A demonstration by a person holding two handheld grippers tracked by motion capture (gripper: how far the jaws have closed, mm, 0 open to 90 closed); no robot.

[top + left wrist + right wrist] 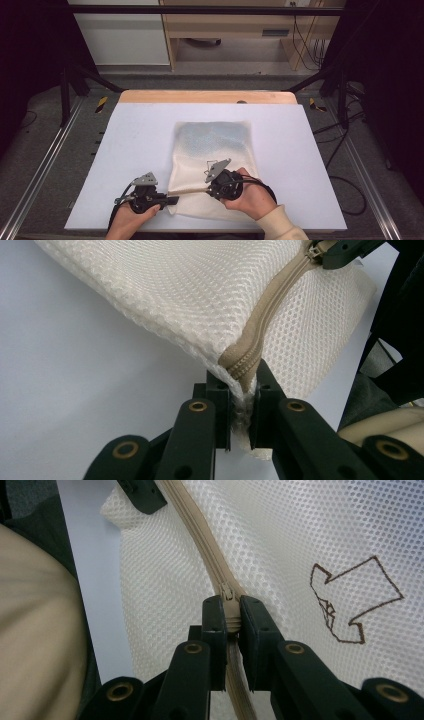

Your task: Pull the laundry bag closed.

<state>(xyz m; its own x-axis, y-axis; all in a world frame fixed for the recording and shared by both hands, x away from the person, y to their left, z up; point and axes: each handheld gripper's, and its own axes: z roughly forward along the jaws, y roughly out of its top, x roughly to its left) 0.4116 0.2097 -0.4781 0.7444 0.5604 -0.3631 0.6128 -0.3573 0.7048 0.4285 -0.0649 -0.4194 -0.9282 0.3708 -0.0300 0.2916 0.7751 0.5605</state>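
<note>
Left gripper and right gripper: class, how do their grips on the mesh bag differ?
The left gripper pinches the mesh bag's corner at the zipper's end; the right gripper pinches the zipper slider farther along. In the high view the left sits off the bag's edge, the right over it. Both are shut.

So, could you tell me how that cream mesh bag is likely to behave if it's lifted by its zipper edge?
The mesh bag would probably sag: its fabric bunches where the left gripper pinches the zipper end. It looks light, being thin open mesh. The right gripper, clamped on the zipper pull, seems unlikely to slip.

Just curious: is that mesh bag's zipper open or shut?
Partly shut: the zipper is meshed between the grippers; beyond the slider, cannot tell.
</note>
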